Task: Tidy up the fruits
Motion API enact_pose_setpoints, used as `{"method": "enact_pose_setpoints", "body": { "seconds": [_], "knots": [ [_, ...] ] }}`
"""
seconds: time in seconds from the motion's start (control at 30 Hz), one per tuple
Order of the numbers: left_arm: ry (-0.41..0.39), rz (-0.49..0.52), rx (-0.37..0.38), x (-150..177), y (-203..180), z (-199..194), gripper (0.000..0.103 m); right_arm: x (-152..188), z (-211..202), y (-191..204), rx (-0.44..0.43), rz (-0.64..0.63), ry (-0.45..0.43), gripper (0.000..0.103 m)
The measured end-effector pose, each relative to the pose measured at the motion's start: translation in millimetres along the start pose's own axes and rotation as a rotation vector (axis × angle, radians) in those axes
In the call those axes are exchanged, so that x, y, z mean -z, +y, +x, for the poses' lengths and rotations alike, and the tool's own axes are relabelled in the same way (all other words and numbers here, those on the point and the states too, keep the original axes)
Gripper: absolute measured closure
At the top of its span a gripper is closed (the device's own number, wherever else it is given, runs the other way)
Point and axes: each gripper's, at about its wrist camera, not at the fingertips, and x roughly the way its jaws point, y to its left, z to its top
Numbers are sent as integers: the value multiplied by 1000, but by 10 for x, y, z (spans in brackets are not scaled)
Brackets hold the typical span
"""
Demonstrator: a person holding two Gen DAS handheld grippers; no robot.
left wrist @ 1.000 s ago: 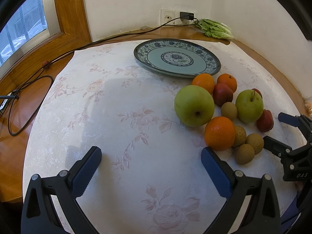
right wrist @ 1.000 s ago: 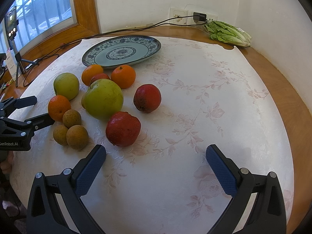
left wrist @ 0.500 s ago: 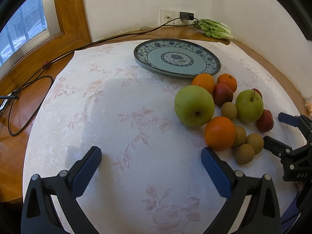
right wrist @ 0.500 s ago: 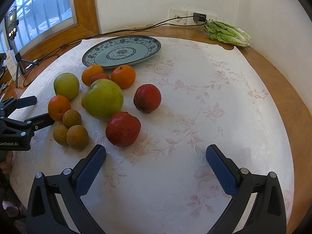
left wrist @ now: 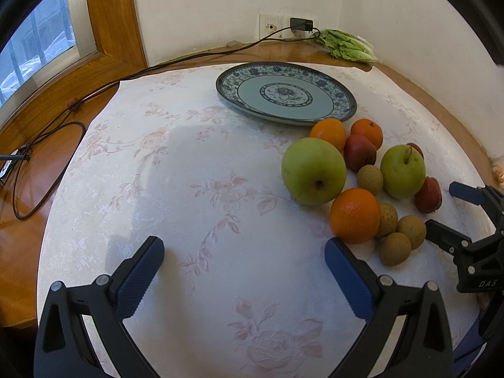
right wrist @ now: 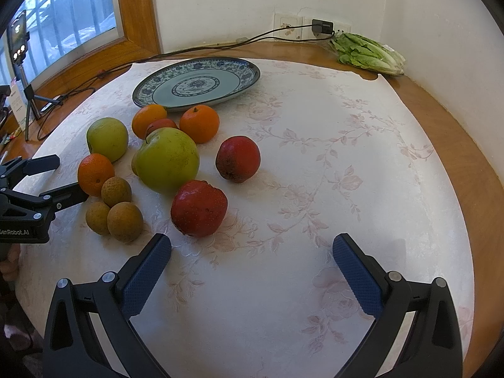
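A heap of fruit lies on the floral tablecloth: a big green apple [left wrist: 313,170], a smaller green apple [left wrist: 402,171], three oranges such as the nearest one [left wrist: 355,215], red fruits [right wrist: 199,208] [right wrist: 238,158] and several small brown fruits [right wrist: 124,221]. Behind them sits an empty blue patterned plate [left wrist: 285,92] [right wrist: 197,82]. My left gripper [left wrist: 244,267] stands open, left of the heap, holding nothing. My right gripper [right wrist: 252,267] is open too, just in front of the nearest red fruit. Each gripper shows at the other view's edge [left wrist: 447,208] [right wrist: 60,178].
A head of lettuce [right wrist: 367,53] lies at the back right by the wall. A black cable [left wrist: 104,91] runs from a wall socket [left wrist: 300,25] along the wooden ledge to the left. A phone on a small tripod [right wrist: 20,50] stands by the window.
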Motion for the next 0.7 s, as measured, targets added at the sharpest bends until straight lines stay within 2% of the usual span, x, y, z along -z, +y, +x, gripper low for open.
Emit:
{"method": "enact_pose_setpoints", "body": {
  "seconds": [0.4, 0.6, 0.7],
  "knots": [
    [46, -22, 0, -53, 21, 11, 2, -53, -11, -1, 0, 1, 30, 0],
    [42, -74, 24, -116, 69, -86, 6, -44, -62, -68, -10, 20, 33, 12],
    [21, -72, 27, -184, 66, -178, 6, -52, -108, -109, -48, 49, 27, 19]
  ]
}}
